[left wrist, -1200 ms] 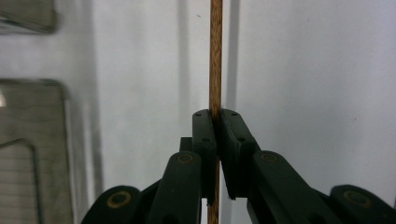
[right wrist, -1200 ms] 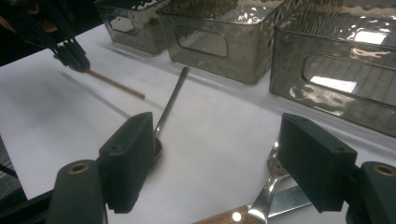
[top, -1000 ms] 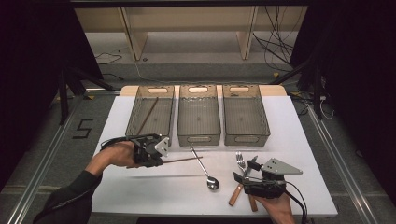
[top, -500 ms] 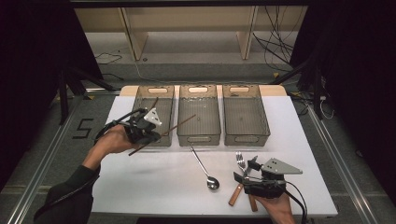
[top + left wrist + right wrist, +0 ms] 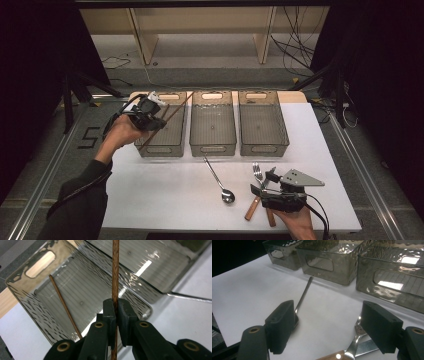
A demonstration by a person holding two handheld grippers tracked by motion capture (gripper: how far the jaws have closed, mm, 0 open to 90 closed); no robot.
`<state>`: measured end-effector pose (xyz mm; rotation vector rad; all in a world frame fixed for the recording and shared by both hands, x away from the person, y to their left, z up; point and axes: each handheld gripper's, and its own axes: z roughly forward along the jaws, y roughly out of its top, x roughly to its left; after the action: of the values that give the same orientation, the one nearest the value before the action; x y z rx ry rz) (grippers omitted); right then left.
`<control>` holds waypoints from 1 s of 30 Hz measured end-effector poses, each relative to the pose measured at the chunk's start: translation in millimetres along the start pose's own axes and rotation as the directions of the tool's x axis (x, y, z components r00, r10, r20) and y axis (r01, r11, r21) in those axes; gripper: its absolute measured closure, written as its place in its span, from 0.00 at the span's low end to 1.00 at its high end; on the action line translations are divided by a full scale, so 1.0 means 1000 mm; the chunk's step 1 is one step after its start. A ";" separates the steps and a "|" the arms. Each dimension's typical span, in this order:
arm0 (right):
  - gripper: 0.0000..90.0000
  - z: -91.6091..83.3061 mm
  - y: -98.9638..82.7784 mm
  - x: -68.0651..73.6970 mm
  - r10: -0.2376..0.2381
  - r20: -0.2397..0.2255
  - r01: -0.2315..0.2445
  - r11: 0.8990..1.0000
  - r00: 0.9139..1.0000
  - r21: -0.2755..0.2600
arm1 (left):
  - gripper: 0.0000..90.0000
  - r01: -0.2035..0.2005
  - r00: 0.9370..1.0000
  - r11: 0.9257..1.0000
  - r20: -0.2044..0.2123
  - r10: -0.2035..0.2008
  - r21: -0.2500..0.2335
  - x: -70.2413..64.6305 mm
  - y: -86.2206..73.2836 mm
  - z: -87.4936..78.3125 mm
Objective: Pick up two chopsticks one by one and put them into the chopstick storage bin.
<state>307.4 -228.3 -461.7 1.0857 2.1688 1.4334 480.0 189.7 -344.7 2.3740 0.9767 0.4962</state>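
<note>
My left gripper is shut on a brown wooden chopstick and holds it slanted over the left clear bin. In the left gripper view the chopstick runs straight up between the closed jaws of the left gripper. A second chopstick lies inside that bin. My right gripper rests near the table's front right, open, over a fork and a wooden-handled knife. In the right gripper view nothing sits between the wide jaws of the right gripper. The fork lies just below them.
A metal spoon lies on the white table, its handle pointing at the bins. The middle bin and right bin stand in a row at the back. The table's front edge is close to the right hand.
The left gripper lifted the chopstick off the table and carried it back and left over the left bin, turning it from level to slanted. The right gripper stayed still.
</note>
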 end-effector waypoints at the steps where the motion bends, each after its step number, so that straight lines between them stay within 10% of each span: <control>1: 0.31 0.000 0.000 0.000 -0.001 0.000 0.001 1.000 1.000 0.001 | 0.94 0.016 1.000 1.000 -0.007 -0.016 -0.001 0.003 0.001 0.002; 30: 0.31 0.000 0.000 0.000 -0.002 -0.005 0.002 1.000 1.000 0.000 | 0.94 0.208 0.974 0.978 -0.087 -0.208 -0.007 0.044 -0.004 0.043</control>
<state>307.1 -228.0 -461.7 1.0804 2.1724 1.4365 529.3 209.9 -375.4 2.2348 1.2495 0.5221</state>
